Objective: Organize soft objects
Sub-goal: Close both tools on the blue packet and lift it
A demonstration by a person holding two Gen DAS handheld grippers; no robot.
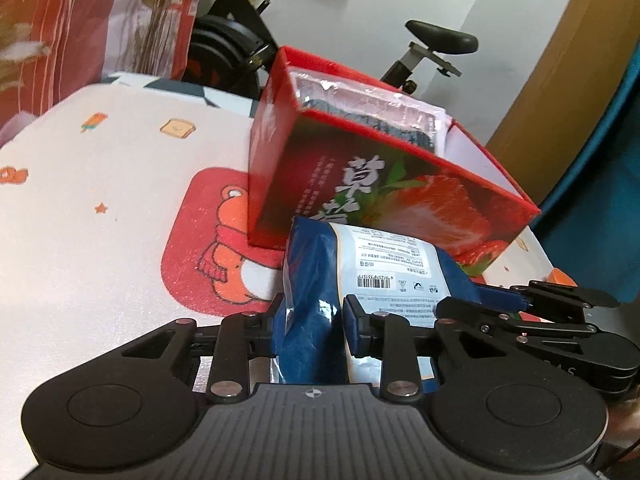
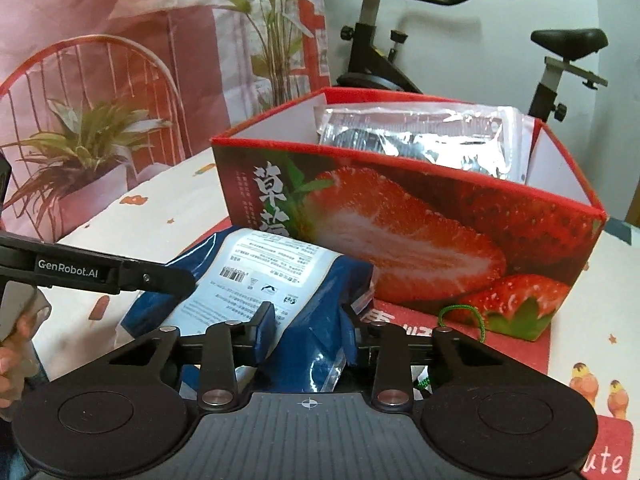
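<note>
Two grippers clamp one glossy blue pouch, crinkled plastic, white printed label: left gripper pinches left edge, right gripper right edge. Pouch sits just near of red strawberry-print cardboard box, open-topped, holding silvery foil packs. Cartoon-print cloth underneath.

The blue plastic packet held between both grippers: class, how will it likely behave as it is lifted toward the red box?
The blue packet will probably flop and sag, since its film creases where the left gripper pinches it. Its glossy surface may slip. It looks light, so the right gripper and red strawberry box face little load.
</note>
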